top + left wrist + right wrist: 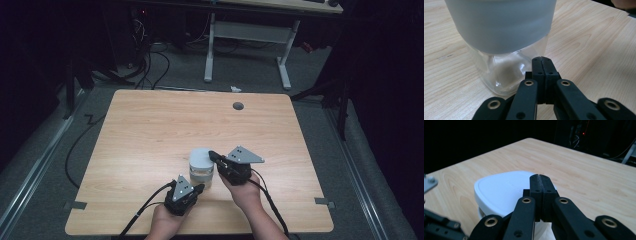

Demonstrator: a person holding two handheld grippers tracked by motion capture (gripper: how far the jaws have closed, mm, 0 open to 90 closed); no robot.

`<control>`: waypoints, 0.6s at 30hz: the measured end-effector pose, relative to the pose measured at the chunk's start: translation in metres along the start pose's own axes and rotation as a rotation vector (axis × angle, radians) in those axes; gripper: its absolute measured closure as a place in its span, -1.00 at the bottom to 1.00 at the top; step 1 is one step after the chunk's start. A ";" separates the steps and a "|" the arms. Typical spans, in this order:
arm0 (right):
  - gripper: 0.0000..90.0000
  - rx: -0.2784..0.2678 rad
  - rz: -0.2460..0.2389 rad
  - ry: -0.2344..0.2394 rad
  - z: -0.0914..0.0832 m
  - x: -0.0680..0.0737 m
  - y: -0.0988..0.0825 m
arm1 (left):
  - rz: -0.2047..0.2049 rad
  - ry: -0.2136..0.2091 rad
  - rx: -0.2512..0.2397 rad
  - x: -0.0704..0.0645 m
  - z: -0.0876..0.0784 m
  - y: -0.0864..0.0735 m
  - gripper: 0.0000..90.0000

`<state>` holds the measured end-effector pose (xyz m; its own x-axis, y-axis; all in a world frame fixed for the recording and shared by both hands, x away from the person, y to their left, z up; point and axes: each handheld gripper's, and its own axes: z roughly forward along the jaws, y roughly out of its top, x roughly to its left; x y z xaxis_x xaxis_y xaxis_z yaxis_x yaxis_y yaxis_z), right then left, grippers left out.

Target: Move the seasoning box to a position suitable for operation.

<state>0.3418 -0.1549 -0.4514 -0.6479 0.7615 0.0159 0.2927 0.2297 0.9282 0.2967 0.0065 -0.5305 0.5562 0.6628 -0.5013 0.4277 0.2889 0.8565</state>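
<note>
A clear glass jar with a white lid stands upright on the wooden table, near its front middle. My left gripper is shut with nothing in it, its tips close to the jar's lower right side; in the left gripper view the glass jar stands just ahead of the closed left gripper. My right gripper is shut and empty, its tips over the lid's right edge. In the right gripper view the white lid lies under the right gripper.
A grey round cable port sits in the table's far right part. Cables trail from both grippers over the front edge. Beyond the table stand a white desk frame and loose floor cables. Grey tape tabs mark the front corners.
</note>
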 end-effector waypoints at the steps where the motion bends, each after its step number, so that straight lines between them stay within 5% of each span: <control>1: 0.99 0.008 -0.004 0.004 -0.001 0.002 -0.004 | -0.001 0.000 -0.001 0.000 0.000 0.000 1.00; 8: 0.99 -0.011 -0.001 -0.018 -0.013 -0.005 -0.003 | -0.013 -0.010 0.012 0.005 -0.016 0.010 0.93; 12: 0.98 -0.012 0.016 -0.063 -0.026 -0.021 -0.009 | -0.045 0.043 0.002 0.025 -0.033 0.020 0.85; 15: 0.97 0.004 0.034 -0.113 -0.036 -0.036 -0.019 | -0.027 0.100 -0.015 0.045 -0.044 0.029 0.79; 18: 0.96 0.033 0.075 -0.180 -0.050 -0.059 -0.039 | 0.090 0.264 -0.064 0.082 -0.057 0.042 0.51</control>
<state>0.3337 -0.2395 -0.4695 -0.4881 0.8726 0.0156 0.3605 0.1852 0.9142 0.3199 0.1123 -0.5285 0.3820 0.8422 -0.3805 0.3338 0.2581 0.9066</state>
